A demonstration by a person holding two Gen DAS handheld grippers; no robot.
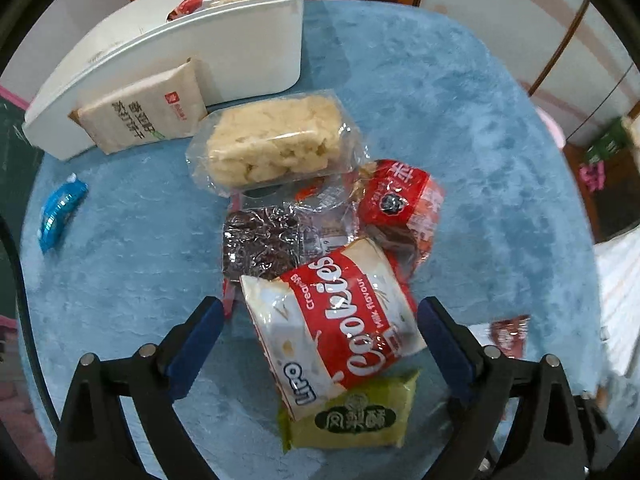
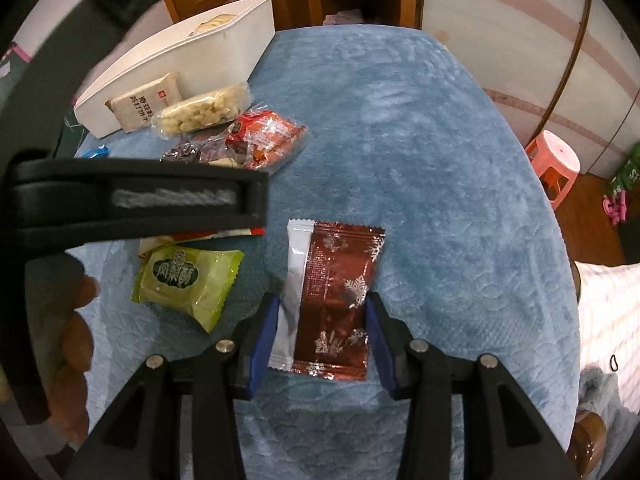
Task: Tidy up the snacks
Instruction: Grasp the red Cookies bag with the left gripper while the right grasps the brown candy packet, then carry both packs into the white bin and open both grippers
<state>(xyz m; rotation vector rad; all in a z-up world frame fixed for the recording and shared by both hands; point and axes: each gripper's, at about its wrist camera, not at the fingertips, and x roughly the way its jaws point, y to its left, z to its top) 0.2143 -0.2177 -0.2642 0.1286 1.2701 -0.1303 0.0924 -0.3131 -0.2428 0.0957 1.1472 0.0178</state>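
Right gripper (image 2: pixel 322 320) pads clamp the dark red snowflake packet (image 2: pixel 336 300) on the blue cloth (image 2: pixel 440 160); only our right view shows that. Left gripper (image 1: pixel 322 320) jaws apart around the Cookies pack (image 1: pixel 340 320), probably not touching. White bin (image 1: pixel 240 40) holds snacks behind.

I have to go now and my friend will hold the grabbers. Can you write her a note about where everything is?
Left tool: open around the cookies pack, not gripping.
Right tool: pads against the brown packet on the blue cloth.
Done: a few snacks are in the white bin.
Left: the pile by the bin, green packet, blue candy, tan pack.
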